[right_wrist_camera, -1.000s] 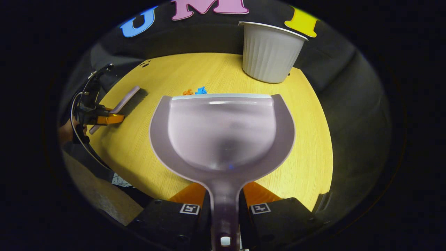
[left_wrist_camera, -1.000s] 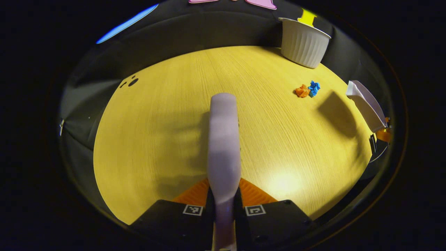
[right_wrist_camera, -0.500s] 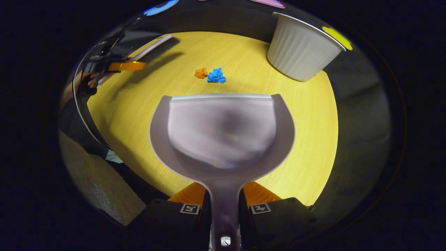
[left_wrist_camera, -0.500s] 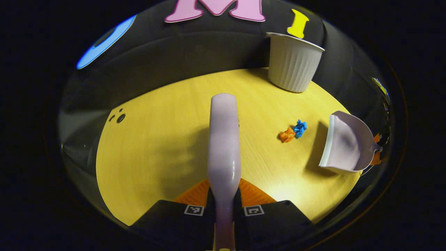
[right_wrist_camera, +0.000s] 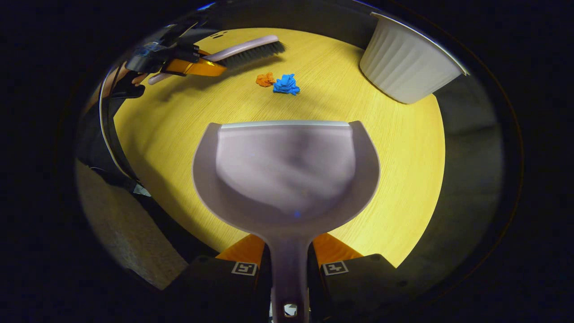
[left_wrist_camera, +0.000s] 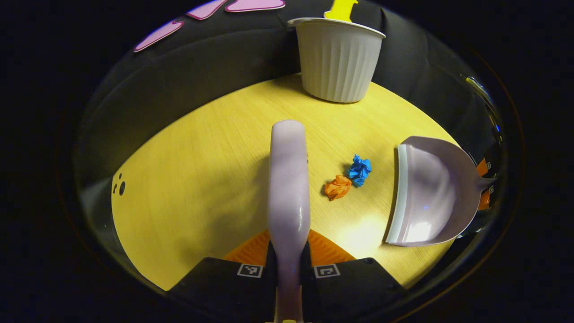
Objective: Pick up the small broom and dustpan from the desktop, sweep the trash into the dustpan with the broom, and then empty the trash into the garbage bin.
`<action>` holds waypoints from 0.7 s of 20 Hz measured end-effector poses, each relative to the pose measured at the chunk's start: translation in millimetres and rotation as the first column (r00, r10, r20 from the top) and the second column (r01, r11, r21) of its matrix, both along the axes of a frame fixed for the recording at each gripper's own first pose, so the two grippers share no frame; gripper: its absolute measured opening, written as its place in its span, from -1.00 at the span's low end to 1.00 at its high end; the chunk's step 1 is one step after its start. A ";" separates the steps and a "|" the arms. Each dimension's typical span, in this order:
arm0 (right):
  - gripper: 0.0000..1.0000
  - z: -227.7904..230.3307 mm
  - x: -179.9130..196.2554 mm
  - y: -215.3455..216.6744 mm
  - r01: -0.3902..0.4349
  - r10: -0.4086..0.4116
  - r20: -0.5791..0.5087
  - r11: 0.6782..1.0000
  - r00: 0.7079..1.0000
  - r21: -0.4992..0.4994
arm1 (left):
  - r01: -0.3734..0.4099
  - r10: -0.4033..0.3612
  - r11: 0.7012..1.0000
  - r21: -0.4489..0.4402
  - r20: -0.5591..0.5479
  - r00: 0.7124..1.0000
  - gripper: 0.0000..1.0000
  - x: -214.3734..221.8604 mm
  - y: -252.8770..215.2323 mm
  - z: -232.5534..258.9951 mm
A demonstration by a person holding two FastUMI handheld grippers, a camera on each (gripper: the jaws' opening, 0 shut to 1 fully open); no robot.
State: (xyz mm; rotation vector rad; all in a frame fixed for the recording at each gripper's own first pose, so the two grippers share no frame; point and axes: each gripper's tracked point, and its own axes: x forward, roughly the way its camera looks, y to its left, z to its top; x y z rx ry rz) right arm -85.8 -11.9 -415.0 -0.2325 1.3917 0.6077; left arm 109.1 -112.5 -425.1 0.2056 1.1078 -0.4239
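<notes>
Positioning for sweep: left gripper [left_wrist_camera: 289, 264] clamped on broom [left_wrist_camera: 288, 179], right gripper [right_wrist_camera: 289, 264] clamped on dustpan [right_wrist_camera: 287, 170]; next, brush orange scrap [left_wrist_camera: 337, 187] and blue scrap [left_wrist_camera: 359, 169] panward.

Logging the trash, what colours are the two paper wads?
One orange wad, one blue wad; clearest in the left gripper view.

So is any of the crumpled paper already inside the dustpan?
No, the orange paper ball and blue paper ball lie on the table beyond the empty dustpan.
</notes>
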 end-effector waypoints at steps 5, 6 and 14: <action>-0.24 -4.8 2.8 2.5 -0.004 0.004 -0.013 1.000 1.000 0.003 | 0.050 -0.051 0.999 -0.012 -0.067 0.996 -0.46 -5.5 -20.9 -16.9; -0.24 -3.9 2.1 3.4 -0.009 0.009 -0.016 1.000 1.000 0.003 | 0.066 -0.067 0.998 -0.012 -0.078 0.995 -0.46 -6.7 -23.3 -19.9; -0.33 -2.9 0.6 -1.8 -0.004 0.004 -0.010 1.000 1.000 0.019 | 0.197 -0.265 0.933 -0.301 -0.204 0.943 -0.53 -44.0 -97.1 18.6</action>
